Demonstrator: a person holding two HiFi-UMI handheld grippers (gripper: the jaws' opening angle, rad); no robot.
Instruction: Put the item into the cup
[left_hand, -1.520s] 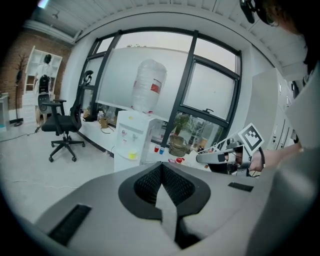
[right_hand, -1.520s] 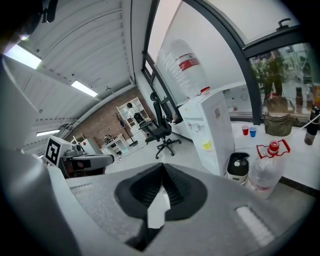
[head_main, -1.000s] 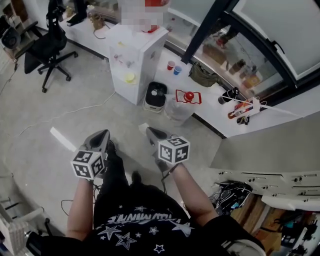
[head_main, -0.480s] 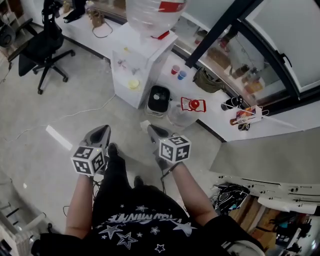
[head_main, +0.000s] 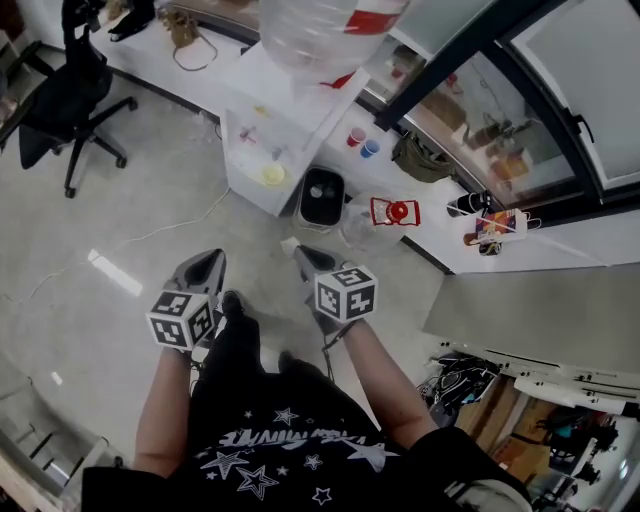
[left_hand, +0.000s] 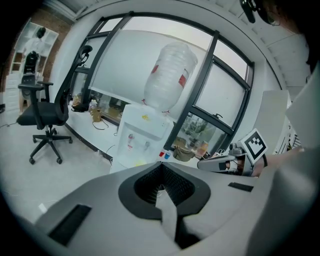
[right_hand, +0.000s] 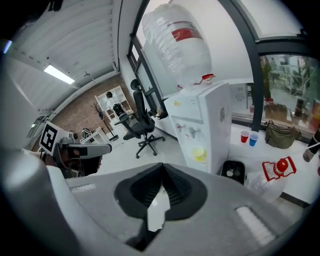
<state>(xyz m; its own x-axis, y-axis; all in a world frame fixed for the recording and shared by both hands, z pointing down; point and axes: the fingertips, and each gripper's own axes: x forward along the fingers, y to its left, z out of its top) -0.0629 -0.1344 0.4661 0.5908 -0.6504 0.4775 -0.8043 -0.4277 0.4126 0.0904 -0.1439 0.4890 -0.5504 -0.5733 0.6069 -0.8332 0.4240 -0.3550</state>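
Note:
A red cup (head_main: 356, 137) and a blue cup (head_main: 371, 148) stand side by side on the low white ledge behind the water dispenser (head_main: 283, 140). They also show in the right gripper view as the red cup (right_hand: 244, 136) and blue cup (right_hand: 253, 139). My left gripper (head_main: 209, 262) and right gripper (head_main: 302, 256) are held at waist height, pointing toward the dispenser, well short of the cups. Both are shut with nothing between the jaws, as seen on the left gripper (left_hand: 161, 186) and the right gripper (right_hand: 161, 187). I cannot make out any item being carried.
A large bottle (head_main: 322, 30) sits on the dispenser. On the floor beside it are a black bin (head_main: 321, 195) and a lying bottle with a red cap (head_main: 388, 213). An office chair (head_main: 62, 98) stands at far left, an olive bag (head_main: 424, 160) on the ledge.
The view has shifted toward the dispenser, which sits a little lower in frame. Both grippers keep their pose and stay shut.

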